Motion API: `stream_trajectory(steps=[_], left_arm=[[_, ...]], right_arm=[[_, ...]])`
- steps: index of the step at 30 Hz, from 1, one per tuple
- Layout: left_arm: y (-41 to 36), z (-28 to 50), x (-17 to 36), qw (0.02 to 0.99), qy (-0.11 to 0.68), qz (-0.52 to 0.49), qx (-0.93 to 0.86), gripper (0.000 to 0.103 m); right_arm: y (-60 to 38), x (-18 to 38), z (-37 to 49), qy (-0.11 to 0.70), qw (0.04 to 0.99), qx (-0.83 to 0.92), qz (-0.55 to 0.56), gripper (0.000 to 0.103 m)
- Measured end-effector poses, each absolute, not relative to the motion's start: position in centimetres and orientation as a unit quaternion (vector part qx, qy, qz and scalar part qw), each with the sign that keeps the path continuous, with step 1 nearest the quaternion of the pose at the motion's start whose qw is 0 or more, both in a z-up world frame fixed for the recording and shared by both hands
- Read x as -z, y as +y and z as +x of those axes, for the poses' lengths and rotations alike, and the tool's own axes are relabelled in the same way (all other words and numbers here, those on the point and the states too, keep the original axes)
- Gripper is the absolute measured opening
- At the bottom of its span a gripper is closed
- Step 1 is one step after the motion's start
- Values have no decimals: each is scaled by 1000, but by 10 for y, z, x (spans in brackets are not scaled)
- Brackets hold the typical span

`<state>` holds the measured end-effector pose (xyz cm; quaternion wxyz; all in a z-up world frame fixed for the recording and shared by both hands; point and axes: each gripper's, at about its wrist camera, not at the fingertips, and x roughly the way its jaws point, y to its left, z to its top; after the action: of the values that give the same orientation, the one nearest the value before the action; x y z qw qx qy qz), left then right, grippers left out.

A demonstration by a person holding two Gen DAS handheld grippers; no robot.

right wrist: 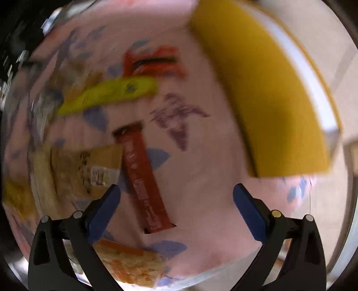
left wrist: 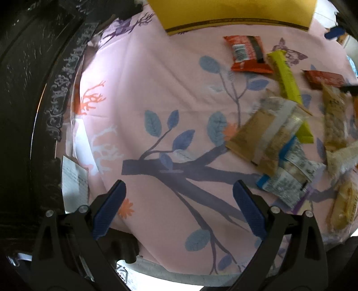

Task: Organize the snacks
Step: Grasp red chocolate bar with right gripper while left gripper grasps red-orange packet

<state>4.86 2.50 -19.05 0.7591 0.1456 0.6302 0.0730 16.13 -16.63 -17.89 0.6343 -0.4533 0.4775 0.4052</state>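
From the left wrist camera, the left gripper (left wrist: 179, 197) hangs over a pink tablecloth (left wrist: 138, 94) printed with blue leaves and a purple branch, its blue-padded jaws spread wide with nothing between them. The snacks lie off to the right of it: an orange-red packet (left wrist: 247, 54) with a barcode, a long lime-green bar (left wrist: 288, 89) slanting beneath it, a tan wrapper (left wrist: 261, 136) lying over the green bar's lower end, and blue-and-white packets (left wrist: 288, 179) heaped just below. A yellow box (left wrist: 235, 15) sits at the far edge of the cloth.

From the right wrist camera, badly blurred, the right gripper (right wrist: 176, 197) also stands wide open and empty. A dark red bar (right wrist: 143, 176) lies on the cloth between its fingers, untouched. Left of it sits a tan packet (right wrist: 89, 167), above it the lime-green bar (right wrist: 107, 96) and an orange packet (right wrist: 154, 60). The yellow box (right wrist: 268, 94) is to the upper right.
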Motion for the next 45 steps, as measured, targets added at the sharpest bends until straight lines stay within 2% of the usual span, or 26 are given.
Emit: stream_trajectory(steps=[2, 3, 4, 5, 6, 7, 8, 11, 13, 15, 23, 27, 33, 38, 39, 40, 41, 42, 43, 44, 45], left_arm=[[28, 52, 192, 758, 632, 140, -79, 98], [30, 53, 191, 759, 632, 138, -80, 98], [31, 54, 190, 760, 631, 137, -81, 98], [32, 54, 189, 761, 629, 135, -82, 98], [32, 54, 188, 764, 626, 133, -83, 98], [32, 54, 188, 766, 624, 131, -82, 98], [33, 55, 188, 768, 622, 128, -82, 98], [32, 56, 187, 772, 618, 127, -81, 98], [30, 54, 183, 778, 610, 130, -78, 98], [29, 51, 178, 785, 602, 129, -75, 98], [36, 50, 168, 795, 587, 128, -86, 98], [30, 63, 159, 817, 565, 104, -55, 98], [-1, 122, 160, 849, 522, 59, 58, 98], [-16, 187, 193, 840, 539, 36, 59, 97], [-17, 200, 205, 833, 550, 22, 61, 94], [-17, 206, 212, 826, 559, 13, 66, 86], [-17, 212, 222, 818, 571, 6, 68, 74], [-23, 210, 218, 832, 550, 22, 73, 51], [-29, 212, 219, 829, 552, 47, 79, 49], [-33, 212, 219, 826, 554, 58, 89, 44], [-33, 212, 219, 817, 565, 42, 102, 44]], right_arm=[[-156, 198, 157, 467, 608, -407, -496, 99], [-154, 200, 159, 471, 607, -408, -494, 93], [-152, 200, 162, 488, 605, -409, -478, 92], [-152, 200, 166, 509, 605, -400, -464, 81], [-153, 198, 166, 537, 602, -394, -440, 53], [-154, 196, 163, 551, 598, -397, -425, 35], [-153, 194, 153, 558, 598, -397, -416, 27], [-152, 192, 142, 552, 632, -357, -410, 25], [-168, 191, 161, 626, 655, -307, -291, 25], [-180, 188, 165, 638, 674, -276, -248, 24], [-219, 135, 149, 604, 759, -215, -112, 24], [-233, 95, 129, 561, 802, -195, -65, 24], [-266, 82, 109, 549, 823, -147, -10, 24], [-276, 82, 85, 550, 827, -117, 12, 24], [-279, 82, 83, 551, 826, -116, 23, 24], [-282, 81, 80, 551, 826, -117, 38, 24], [-284, 80, 79, 551, 825, -118, 48, 24], [-286, 80, 80, 551, 825, -116, 52, 24], [-287, 78, 78, 550, 825, -114, 53, 24], [-288, 76, 77, 550, 826, -114, 55, 24], [-287, 76, 77, 549, 826, -115, 60, 24]])
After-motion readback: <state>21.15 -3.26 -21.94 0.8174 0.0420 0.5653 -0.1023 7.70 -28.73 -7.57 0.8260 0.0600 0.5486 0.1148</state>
